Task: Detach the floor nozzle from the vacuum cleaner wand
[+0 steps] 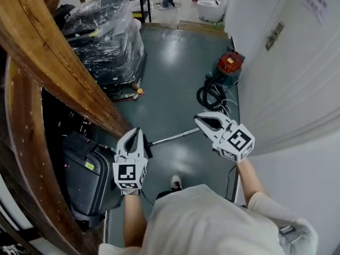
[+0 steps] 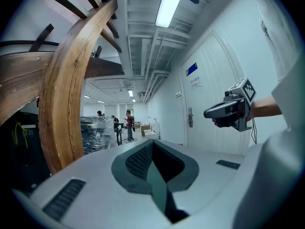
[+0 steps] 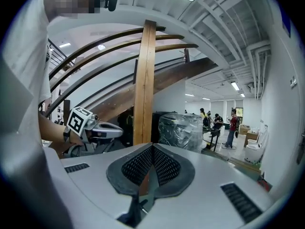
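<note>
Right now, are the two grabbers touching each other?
Apart. The head view shows bare floor and the vacuum wand between the left gripper and the right gripper. Both have shut, empty jaws.

A glossy grey-green floor (image 1: 170, 73) runs between a white panelled wall (image 1: 297, 89) and curved wooden beams (image 1: 53, 57). A plastic-wrapped stack (image 1: 106, 36) stands beside the beams. A strip light (image 2: 167, 6) glows on the ceiling.
</note>
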Action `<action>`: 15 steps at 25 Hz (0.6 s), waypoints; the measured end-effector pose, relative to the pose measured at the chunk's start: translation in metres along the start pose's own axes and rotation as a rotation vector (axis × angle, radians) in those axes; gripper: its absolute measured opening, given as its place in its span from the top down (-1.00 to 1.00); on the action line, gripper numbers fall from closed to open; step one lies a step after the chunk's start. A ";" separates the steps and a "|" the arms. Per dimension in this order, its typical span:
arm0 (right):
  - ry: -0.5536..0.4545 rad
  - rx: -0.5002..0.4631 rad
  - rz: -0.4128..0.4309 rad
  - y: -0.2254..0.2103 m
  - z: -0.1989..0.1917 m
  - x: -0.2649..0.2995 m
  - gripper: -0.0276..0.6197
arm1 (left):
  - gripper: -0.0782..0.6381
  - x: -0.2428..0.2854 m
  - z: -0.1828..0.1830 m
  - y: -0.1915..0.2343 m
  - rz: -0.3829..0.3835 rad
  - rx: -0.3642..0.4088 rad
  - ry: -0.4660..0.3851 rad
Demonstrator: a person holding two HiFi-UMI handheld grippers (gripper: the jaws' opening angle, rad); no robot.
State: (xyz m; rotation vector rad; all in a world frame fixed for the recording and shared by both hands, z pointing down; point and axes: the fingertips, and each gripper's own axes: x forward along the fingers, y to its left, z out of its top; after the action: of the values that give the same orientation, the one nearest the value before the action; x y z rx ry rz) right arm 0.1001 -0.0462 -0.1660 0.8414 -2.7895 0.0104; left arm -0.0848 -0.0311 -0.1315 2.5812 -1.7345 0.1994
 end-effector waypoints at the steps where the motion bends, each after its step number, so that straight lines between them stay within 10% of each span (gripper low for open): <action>1: 0.006 -0.006 -0.009 -0.003 -0.001 0.004 0.83 | 0.79 0.001 -0.001 0.003 -0.003 0.002 0.001; 15: -0.005 0.031 -0.030 -0.011 0.004 0.038 0.82 | 0.79 0.011 -0.014 0.033 0.009 0.037 0.077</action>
State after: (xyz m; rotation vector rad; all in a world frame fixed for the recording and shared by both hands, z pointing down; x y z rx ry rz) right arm 0.0746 -0.0761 -0.1622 0.8914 -2.7880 0.0467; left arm -0.1125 -0.0525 -0.1177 2.5550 -1.7335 0.3298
